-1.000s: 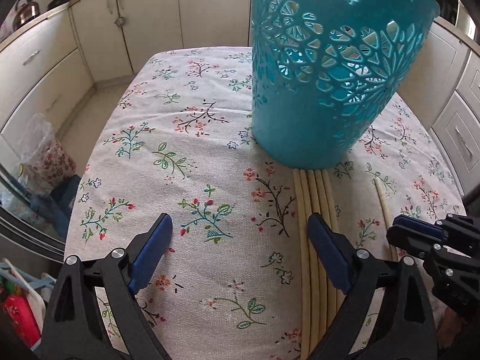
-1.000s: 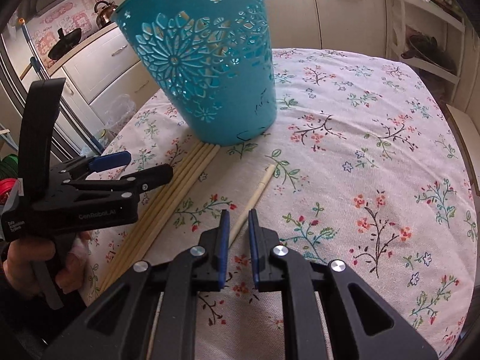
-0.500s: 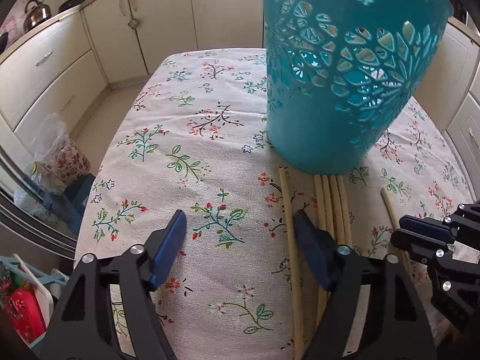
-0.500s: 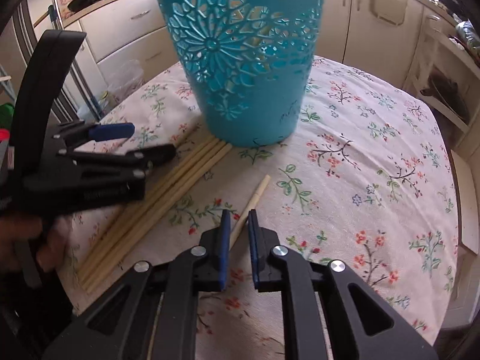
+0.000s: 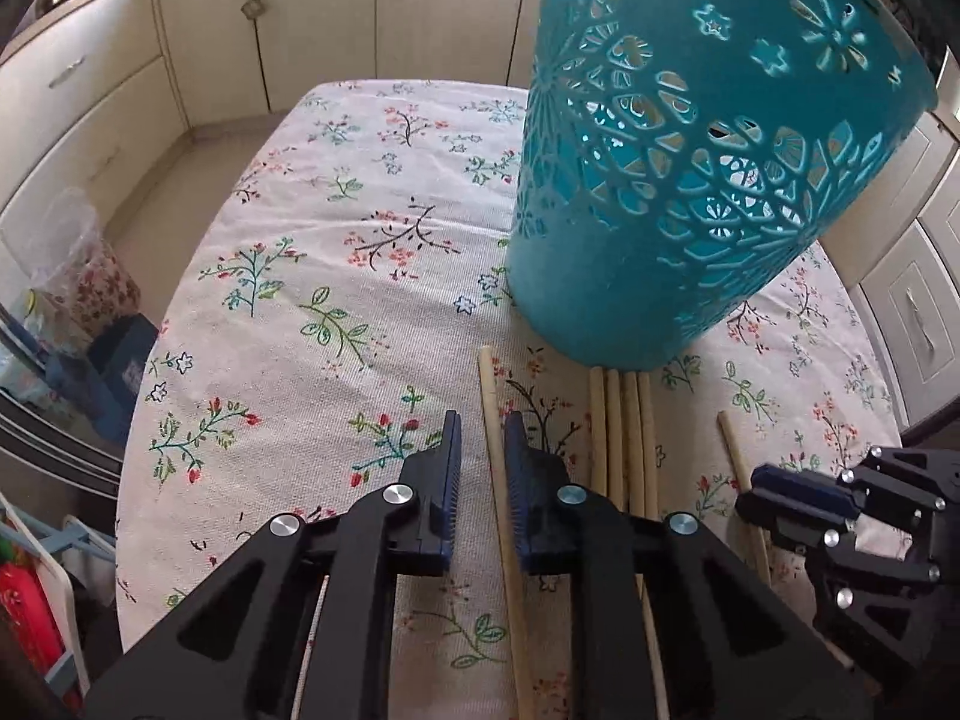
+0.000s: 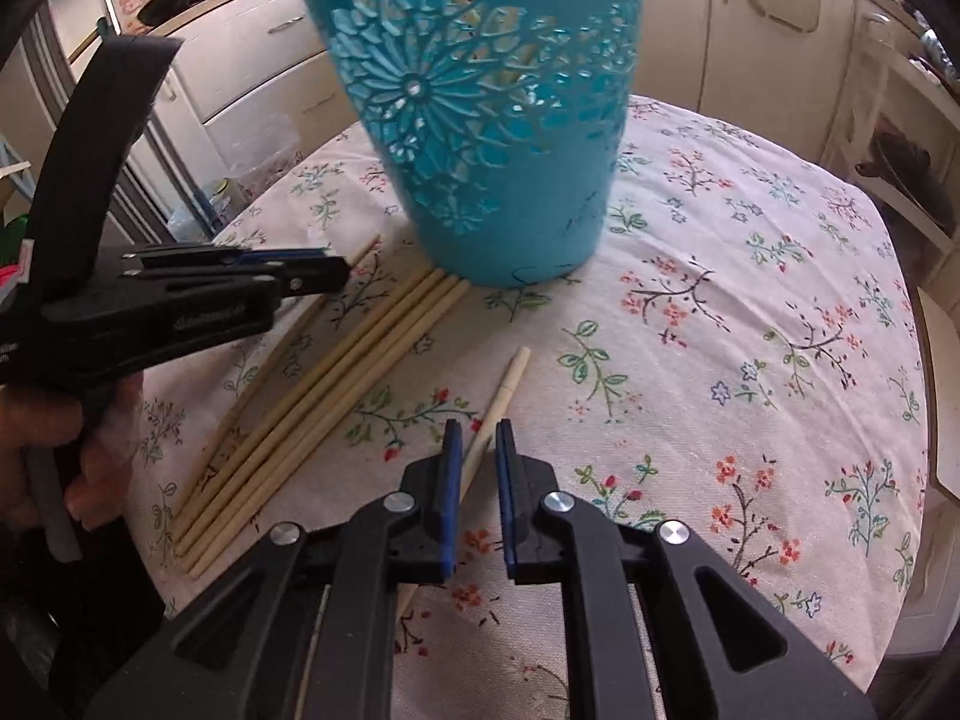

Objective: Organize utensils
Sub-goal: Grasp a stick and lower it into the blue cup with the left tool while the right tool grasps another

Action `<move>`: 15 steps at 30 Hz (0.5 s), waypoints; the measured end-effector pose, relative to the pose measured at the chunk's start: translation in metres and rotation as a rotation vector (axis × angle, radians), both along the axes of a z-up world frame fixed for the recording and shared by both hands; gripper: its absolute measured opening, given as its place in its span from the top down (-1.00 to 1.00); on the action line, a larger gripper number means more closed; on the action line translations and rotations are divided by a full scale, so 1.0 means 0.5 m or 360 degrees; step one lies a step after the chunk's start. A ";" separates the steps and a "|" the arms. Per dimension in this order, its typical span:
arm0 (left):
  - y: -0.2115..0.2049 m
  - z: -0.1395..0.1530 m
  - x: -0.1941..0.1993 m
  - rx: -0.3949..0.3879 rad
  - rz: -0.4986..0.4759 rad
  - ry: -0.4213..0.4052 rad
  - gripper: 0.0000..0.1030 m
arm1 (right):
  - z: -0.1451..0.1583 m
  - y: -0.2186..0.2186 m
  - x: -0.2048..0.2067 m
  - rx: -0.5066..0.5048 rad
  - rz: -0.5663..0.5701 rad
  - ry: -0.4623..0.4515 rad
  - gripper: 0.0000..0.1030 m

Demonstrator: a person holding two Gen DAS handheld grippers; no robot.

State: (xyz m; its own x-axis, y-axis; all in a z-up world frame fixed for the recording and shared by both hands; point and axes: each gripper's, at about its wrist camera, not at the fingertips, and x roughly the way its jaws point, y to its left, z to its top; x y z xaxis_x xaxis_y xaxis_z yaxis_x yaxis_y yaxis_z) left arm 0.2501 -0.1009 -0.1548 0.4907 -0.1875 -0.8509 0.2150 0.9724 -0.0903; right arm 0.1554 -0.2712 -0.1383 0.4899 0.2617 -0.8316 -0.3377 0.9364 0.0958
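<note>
A teal cut-out holder (image 5: pixel 678 192) stands on the floral tablecloth; it also shows in the right wrist view (image 6: pixel 498 138). Several pale wooden chopsticks (image 5: pixel 624 420) lie side by side in front of it, also seen in the right wrist view (image 6: pixel 336 396). My left gripper (image 5: pixel 483 462) is shut on one separate chopstick (image 5: pixel 489 396), pulled to the left of the bundle. My right gripper (image 6: pixel 478 462) is shut on another single chopstick (image 6: pixel 507 384) that lies apart on the cloth, to the right of the bundle. The right gripper shows in the left wrist view (image 5: pixel 840 510).
The table (image 5: pixel 336 276) is covered by a floral cloth and ringed by cream kitchen cabinets (image 5: pixel 120 96). Bags and clutter (image 5: pixel 78 276) sit on the floor to the left. A shelf unit (image 6: pixel 900 138) stands at the right.
My left gripper shifted right and closed from wide open onto one chopstick, which now lies apart from the bundle. My right gripper has stayed shut on its chopstick and moved closer to the holder.
</note>
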 end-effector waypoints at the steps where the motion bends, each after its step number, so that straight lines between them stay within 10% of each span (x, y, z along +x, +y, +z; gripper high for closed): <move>1: 0.000 0.001 0.004 0.0006 -0.0008 0.0024 0.72 | -0.002 -0.001 0.002 0.0005 -0.0023 0.0008 0.72; 6: -0.017 0.001 0.016 0.0074 -0.0051 0.0018 0.80 | -0.006 0.016 -0.007 -0.0026 -0.0074 -0.0039 0.78; 15: 0.085 0.084 -0.054 -0.0285 0.0016 -0.0222 0.91 | -0.017 -0.023 -0.020 0.0159 -0.0173 -0.0104 0.91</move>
